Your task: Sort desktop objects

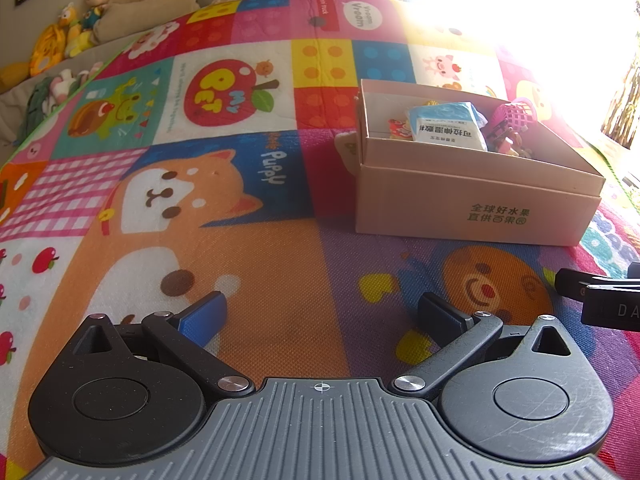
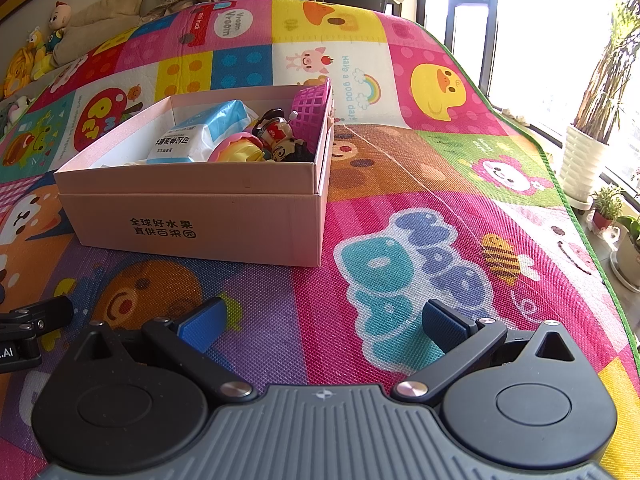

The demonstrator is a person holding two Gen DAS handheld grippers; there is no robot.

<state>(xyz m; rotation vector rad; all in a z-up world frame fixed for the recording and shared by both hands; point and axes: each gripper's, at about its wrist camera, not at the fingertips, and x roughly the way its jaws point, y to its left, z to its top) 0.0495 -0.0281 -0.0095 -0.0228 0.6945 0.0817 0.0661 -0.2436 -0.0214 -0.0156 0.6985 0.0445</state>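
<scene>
A pale pink cardboard box [image 1: 476, 208] [image 2: 200, 220] with green print on its front sits on the colourful play mat [image 1: 260, 240] [image 2: 400, 200]. Inside lie a blue-and-white packet [image 1: 446, 126] [image 2: 200, 136], a pink mesh basket [image 1: 516, 114] [image 2: 310, 106] and small toy figures [image 2: 276, 136]. My left gripper [image 1: 324, 312] hovers low over the mat, open and holding nothing, with the box ahead to its right. My right gripper [image 2: 324, 320] is likewise open and holding nothing, and the box stands ahead to its left. Each gripper's edge shows in the other's view.
Plush toys [image 1: 72, 28] and cushions [image 1: 152, 4] line the back left beside the mat. Bright windows [image 2: 540, 20] and potted plants [image 2: 600, 120] stand past the mat's right edge. The mat around the box holds no loose objects.
</scene>
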